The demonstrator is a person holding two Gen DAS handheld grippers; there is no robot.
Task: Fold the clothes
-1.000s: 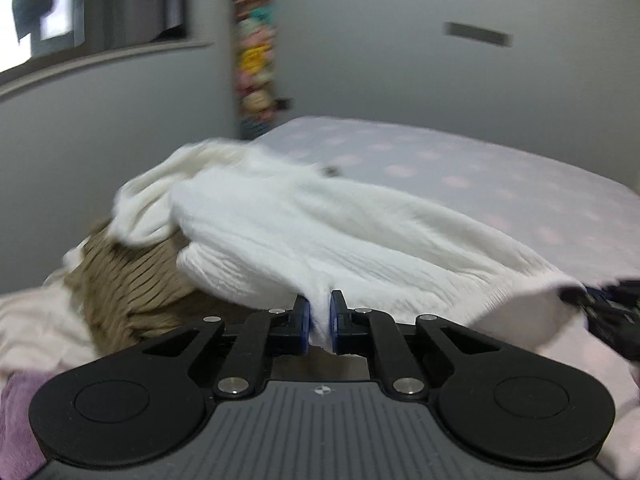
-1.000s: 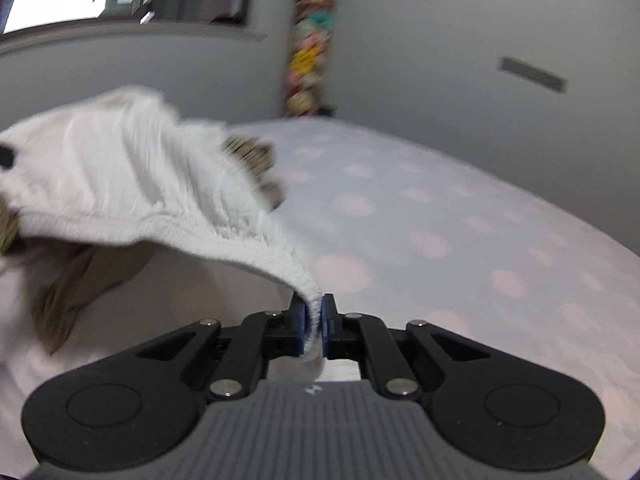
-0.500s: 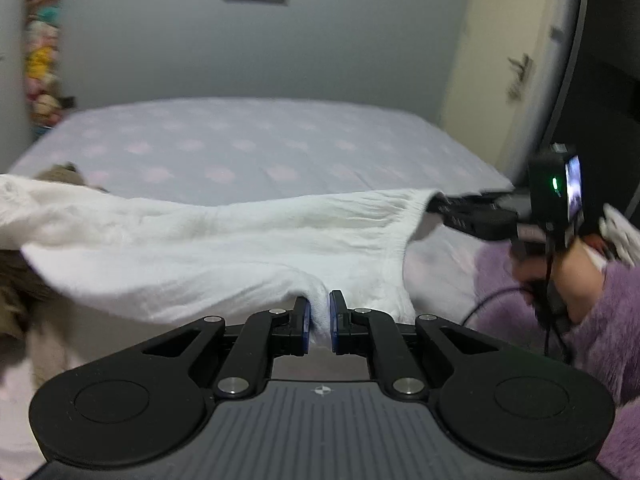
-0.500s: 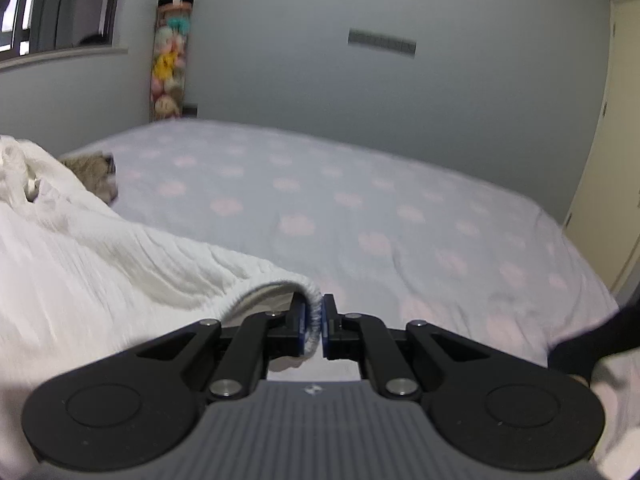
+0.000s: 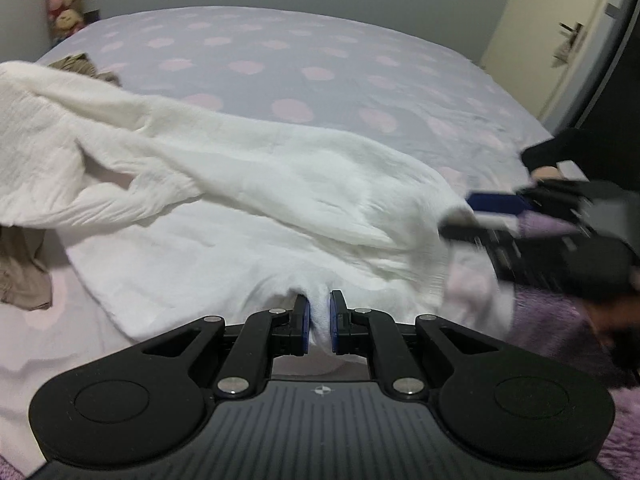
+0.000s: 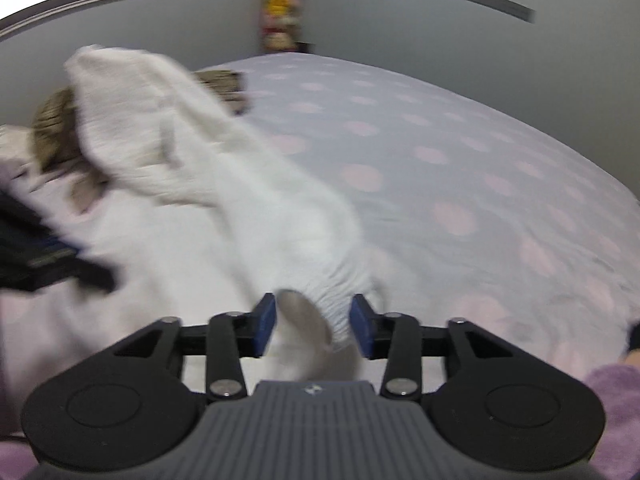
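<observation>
A white ribbed garment [image 5: 248, 184] lies spread across the bed, with one part trailing back to the left. My left gripper [image 5: 319, 320] is shut on its near edge, a fold of cloth pinched between the blue pads. My right gripper [image 6: 314, 320] has its jaws opening. The garment's gathered hem [image 6: 336, 300] sits loose between the spread pads. In the left wrist view the right gripper [image 5: 456, 218] shows blurred at the garment's right end. The left gripper [image 6: 92, 266] is a dark blur at the left of the right wrist view.
The bed sheet [image 5: 360, 80] is pale lilac with pink dots. A brown garment [image 5: 24, 272] lies at the left, with more of it behind the white one [image 6: 52, 128]. A purple fuzzy sleeve [image 5: 560, 320] is at the right. A door [image 5: 560, 32] stands beyond.
Both grippers swung the white garment across and down onto the bed. The right jaws, shut on the hem before, now stand apart. The left stays shut on the cloth.
</observation>
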